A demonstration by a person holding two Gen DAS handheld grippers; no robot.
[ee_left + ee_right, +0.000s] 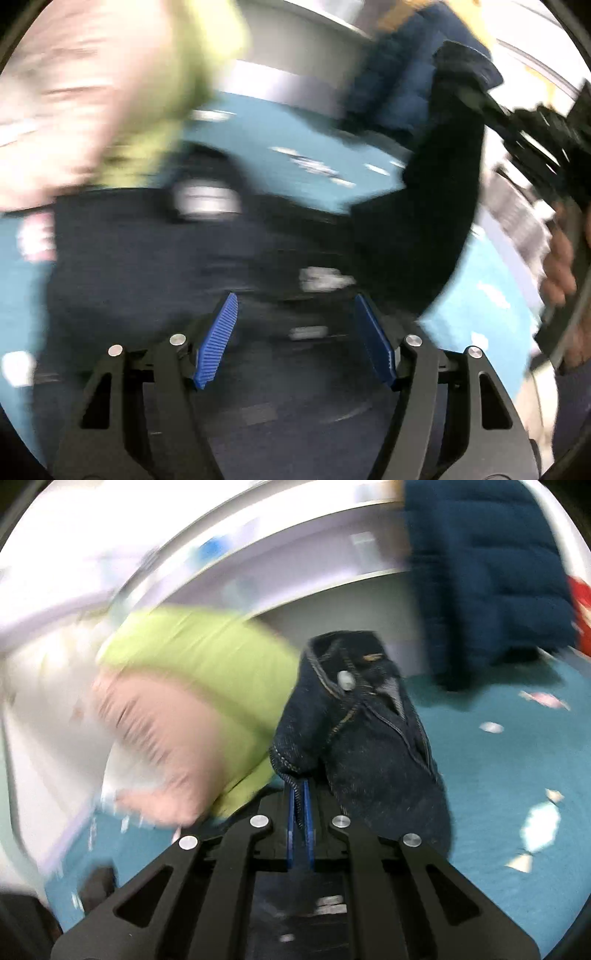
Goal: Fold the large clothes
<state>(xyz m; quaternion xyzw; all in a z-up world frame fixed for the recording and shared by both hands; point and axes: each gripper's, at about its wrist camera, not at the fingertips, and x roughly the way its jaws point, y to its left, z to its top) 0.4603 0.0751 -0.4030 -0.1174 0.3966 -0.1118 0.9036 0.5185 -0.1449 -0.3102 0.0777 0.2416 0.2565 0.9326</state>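
Observation:
Dark blue jeans [155,258] lie spread over the teal bed sheet [288,129] in the blurred left wrist view. My left gripper [295,317] hovers above them, open, with nothing between its blue pads [218,339]. One end of the jeans [436,192] is lifted up at the right by my right gripper [491,107], held by a hand [561,266]. In the right wrist view my right gripper [300,794] is shut on the waistband edge of the jeans [362,723], whose button and fly hang in front of the camera.
A pile of green [207,664] and pink [159,738] garments lies at the left. A dark blue quilted jacket [487,576] stands at the back right against a white wall [295,554]. The teal sheet [517,760] carries white candy prints.

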